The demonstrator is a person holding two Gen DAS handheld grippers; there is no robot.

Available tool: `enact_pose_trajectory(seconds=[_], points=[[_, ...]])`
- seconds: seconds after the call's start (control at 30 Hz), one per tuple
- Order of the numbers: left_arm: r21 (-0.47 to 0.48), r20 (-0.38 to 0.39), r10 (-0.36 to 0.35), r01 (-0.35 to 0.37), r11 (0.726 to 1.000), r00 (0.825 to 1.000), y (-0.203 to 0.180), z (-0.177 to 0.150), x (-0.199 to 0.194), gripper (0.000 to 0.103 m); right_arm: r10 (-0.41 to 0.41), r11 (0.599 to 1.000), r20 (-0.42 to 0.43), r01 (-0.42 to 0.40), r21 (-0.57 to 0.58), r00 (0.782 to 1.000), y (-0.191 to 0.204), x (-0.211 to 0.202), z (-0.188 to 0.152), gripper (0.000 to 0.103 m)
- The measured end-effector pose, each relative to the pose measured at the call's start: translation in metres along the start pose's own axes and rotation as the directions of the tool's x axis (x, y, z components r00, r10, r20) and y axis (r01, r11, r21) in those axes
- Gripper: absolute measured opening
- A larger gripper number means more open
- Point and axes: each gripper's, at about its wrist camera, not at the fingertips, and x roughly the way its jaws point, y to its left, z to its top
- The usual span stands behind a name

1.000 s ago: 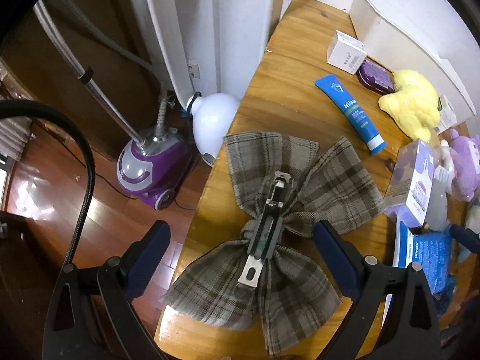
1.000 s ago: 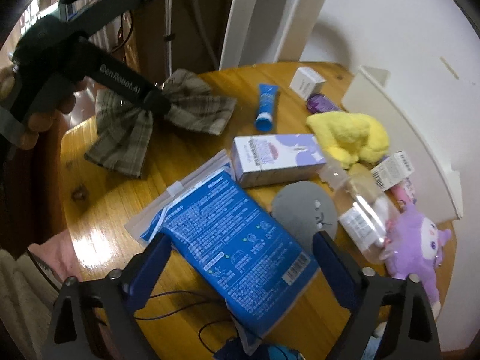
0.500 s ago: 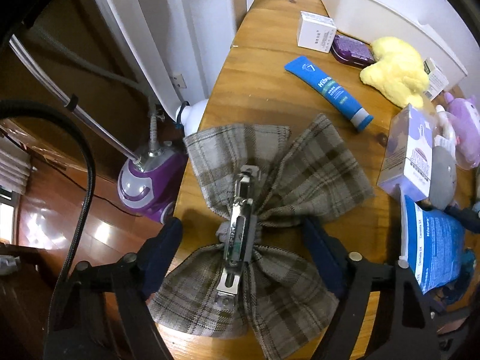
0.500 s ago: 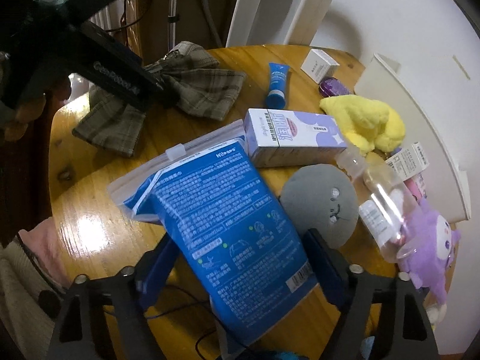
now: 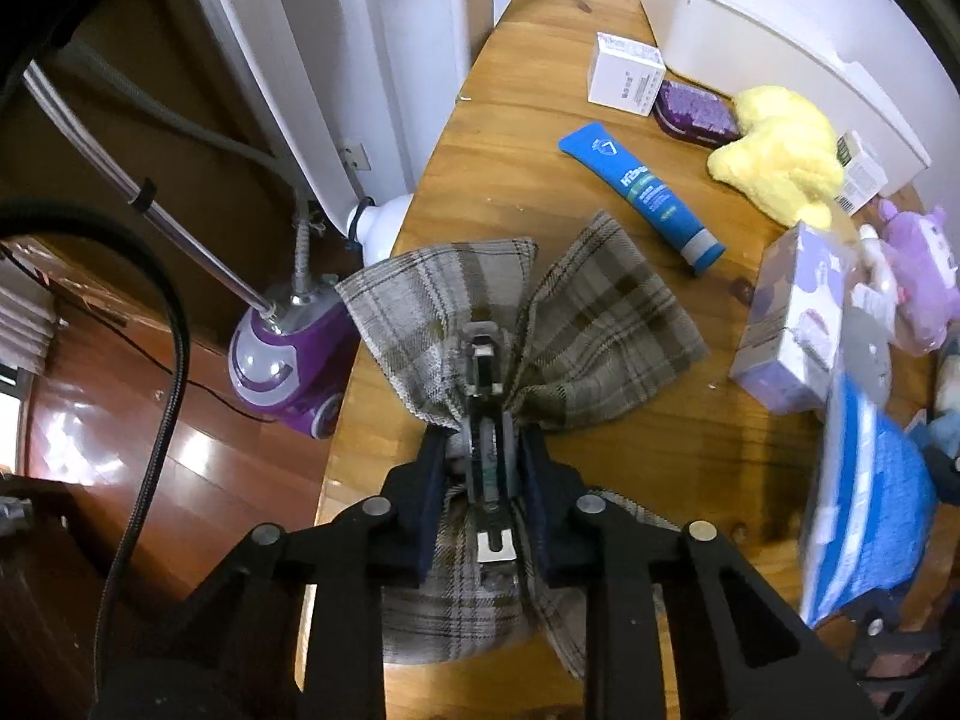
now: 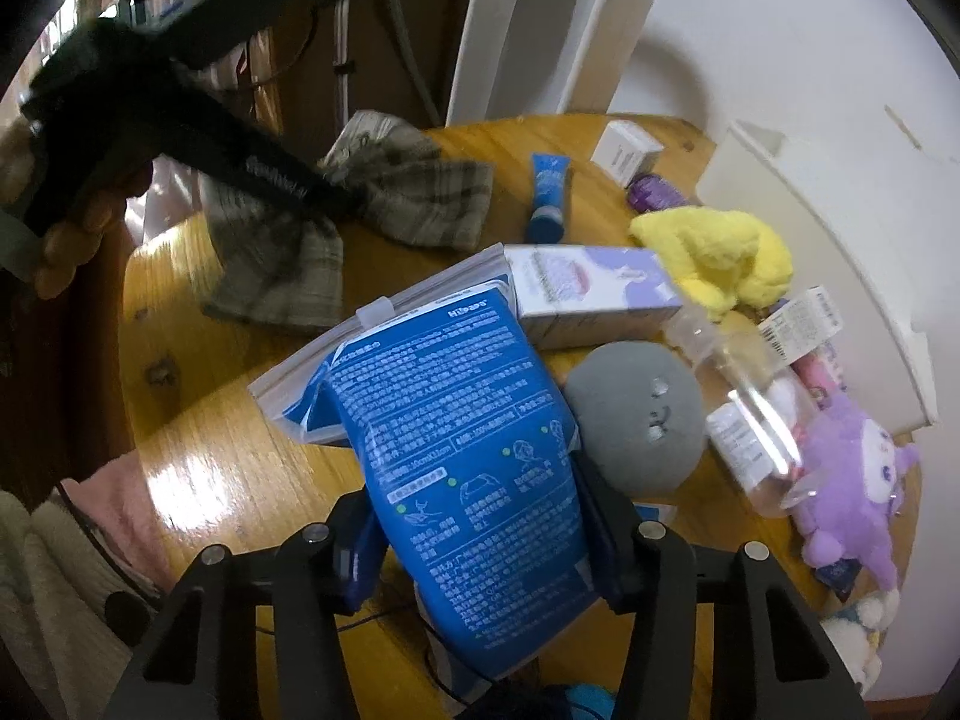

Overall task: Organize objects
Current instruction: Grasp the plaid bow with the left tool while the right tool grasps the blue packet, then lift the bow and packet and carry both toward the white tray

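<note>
1. Clamping down now: the left gripper (image 5: 483, 468) has just been closing, and its blue pads press on both sides of the knot of the plaid bow (image 5: 522, 330), metal clip (image 5: 483, 414) squeezed between them, at the near edge of the wooden table (image 5: 510, 138).
2. Only the left wrist view shows that clip and, off past the left finger, a purple steamer (image 5: 282, 372) on the floor.
3. Beyond the right finger lie a blue tube (image 5: 642, 192) and a yellow plush (image 5: 780, 150).
4. Over to the right gripper (image 6: 474, 534): its jaws have just been closing too, and they pinch the blue packet (image 6: 456, 420), which tilts up off the table.
5. Only this view shows the grey round cushion (image 6: 636, 420) just beside the right finger, and the person's hand (image 6: 66, 240) holding the left gripper far off to the left.
</note>
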Motion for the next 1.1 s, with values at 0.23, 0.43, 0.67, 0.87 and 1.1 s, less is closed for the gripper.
enact_pose_trajectory(seconds=[0.23, 0.43, 0.67, 0.87, 1.1], points=[[-0.012, 0.079, -0.036, 0.037, 0.999, 0.996, -0.005, -0.010, -0.035, 0.024, -0.033, 0.991, 0.093, 0.020, 0.132, 0.995, -0.014, -0.044, 0.003, 0.055], [-0.002, 0.151, -0.091, 0.092, 0.996, 0.984, -0.015, -0.015, -0.074, 0.024, -0.068, 0.970, 0.176, 0.024, 0.240, 0.982, -0.024, -0.090, -0.001, 0.055], [0.071, 0.274, -0.178, 0.164, 0.984, 0.945, -0.035, -0.009, -0.144, 0.024, -0.108, 0.927, 0.249, 0.007, 0.374, 0.963, -0.042, -0.139, -0.007, 0.055], [0.169, 0.358, -0.259, 0.210, 0.963, 0.897, -0.058, 0.008, -0.199, 0.024, -0.111, 0.867, 0.283, -0.046, 0.496, 0.953, -0.073, -0.170, -0.007, 0.055], [0.271, 0.401, -0.329, 0.233, 0.934, 0.855, -0.082, 0.051, -0.245, 0.024, -0.131, 0.791, 0.288, -0.075, 0.607, 0.949, -0.117, -0.192, 0.004, 0.055]])
